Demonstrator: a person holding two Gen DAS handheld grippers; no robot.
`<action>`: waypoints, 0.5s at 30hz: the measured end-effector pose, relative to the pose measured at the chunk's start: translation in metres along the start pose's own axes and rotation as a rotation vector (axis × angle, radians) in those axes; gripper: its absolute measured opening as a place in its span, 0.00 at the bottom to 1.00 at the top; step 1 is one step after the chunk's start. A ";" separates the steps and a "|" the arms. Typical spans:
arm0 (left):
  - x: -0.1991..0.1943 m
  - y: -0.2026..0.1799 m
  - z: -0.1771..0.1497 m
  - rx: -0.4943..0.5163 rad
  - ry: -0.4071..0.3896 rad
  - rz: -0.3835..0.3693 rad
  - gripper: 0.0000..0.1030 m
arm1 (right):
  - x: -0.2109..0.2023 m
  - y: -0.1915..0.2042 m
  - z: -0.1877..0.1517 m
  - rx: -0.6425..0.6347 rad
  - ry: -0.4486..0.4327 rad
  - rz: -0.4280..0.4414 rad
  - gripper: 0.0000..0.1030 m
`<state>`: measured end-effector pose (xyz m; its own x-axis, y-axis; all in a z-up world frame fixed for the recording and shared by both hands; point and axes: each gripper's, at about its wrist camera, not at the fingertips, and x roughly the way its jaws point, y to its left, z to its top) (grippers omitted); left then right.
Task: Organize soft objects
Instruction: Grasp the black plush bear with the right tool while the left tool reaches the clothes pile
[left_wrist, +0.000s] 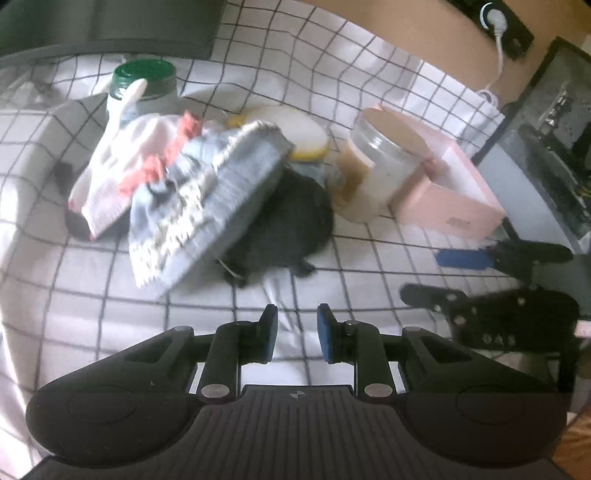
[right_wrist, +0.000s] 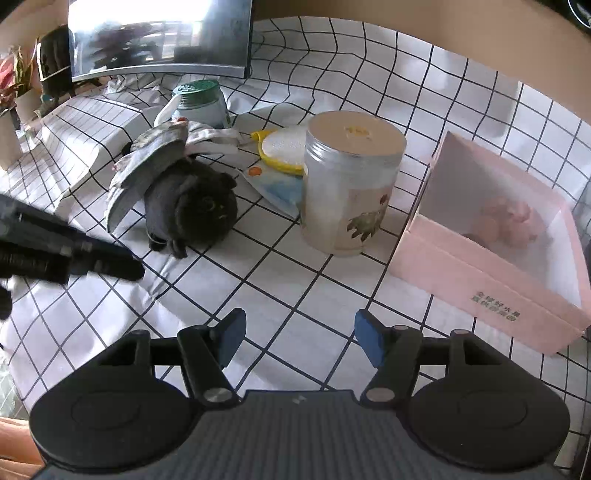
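Observation:
A black plush toy (left_wrist: 284, 218) (right_wrist: 195, 206) lies on the checked tablecloth with a grey-blue knitted cloth (left_wrist: 207, 195) (right_wrist: 147, 166) draped over it. Beside them lies a white and red cloth (left_wrist: 122, 166). A pink open box (left_wrist: 454, 192) (right_wrist: 491, 273) at the right holds a pink soft toy (right_wrist: 509, 221). My left gripper (left_wrist: 297, 330) hovers just short of the plush, narrowly open and empty; one of its fingers (right_wrist: 103, 258) shows blurred in the right wrist view. My right gripper (right_wrist: 301, 341) (left_wrist: 423, 276) stands wide open and empty between the plush and the box.
A clear jar with a beige lid (left_wrist: 376, 162) (right_wrist: 351, 184) stands between the plush and the box. Behind are a green-lidded jar (left_wrist: 147, 85) (right_wrist: 201, 99), a yellow-rimmed round pad (left_wrist: 295, 133) (right_wrist: 284, 147) and a blue-white bib (right_wrist: 277, 184). A monitor (right_wrist: 159, 37) stands at the back.

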<state>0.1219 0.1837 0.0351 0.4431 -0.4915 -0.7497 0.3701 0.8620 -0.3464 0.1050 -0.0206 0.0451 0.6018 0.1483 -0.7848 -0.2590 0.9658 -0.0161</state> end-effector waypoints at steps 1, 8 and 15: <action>-0.004 -0.001 -0.001 -0.003 -0.012 -0.015 0.25 | -0.003 0.001 0.000 -0.004 -0.009 0.008 0.64; -0.037 0.013 -0.005 -0.101 -0.122 0.046 0.25 | -0.016 0.031 0.032 -0.149 -0.155 0.134 0.74; -0.089 0.064 -0.023 -0.352 -0.272 0.144 0.25 | 0.038 0.074 0.066 -0.302 -0.150 0.148 0.75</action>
<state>0.0873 0.2859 0.0667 0.6851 -0.3382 -0.6452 0.0106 0.8902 -0.4555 0.1590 0.0711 0.0548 0.6393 0.3327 -0.6933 -0.5491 0.8286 -0.1087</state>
